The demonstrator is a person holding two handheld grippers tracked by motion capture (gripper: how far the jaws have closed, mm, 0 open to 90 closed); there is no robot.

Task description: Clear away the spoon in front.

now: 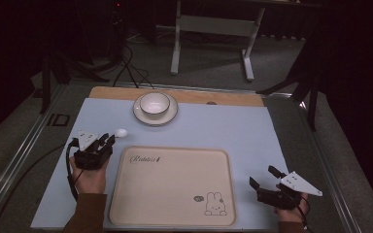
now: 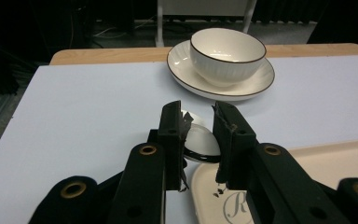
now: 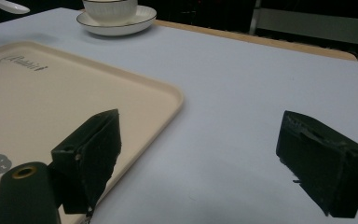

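I am holding the right gripper (image 1: 262, 176) low over the bare pale blue desk (image 1: 252, 131) at its near right corner, just beside the right edge of the cream tray (image 1: 172, 187); its jaws are standing wide apart with nothing between them. The tray is lying flat in the middle of the near half of the desk, with a small rabbit drawing at its near right corner.

On the left, my hand (image 1: 90, 177) is carrying the left gripper (image 1: 110, 139) just past the tray's far left corner. Its jaws are drawn in as narrow as they go and are pinching the handle end of a white spoon (image 2: 200, 140). The spoon's rounded bowl is sticking out beyond the jaw tips, close to the desk; I cannot tell whether it is touching.

Farther back, at the desk's far middle, a white ribbed bowl (image 1: 155, 105) is sitting upright on a white saucer (image 1: 141, 114), well apart from the spoon.
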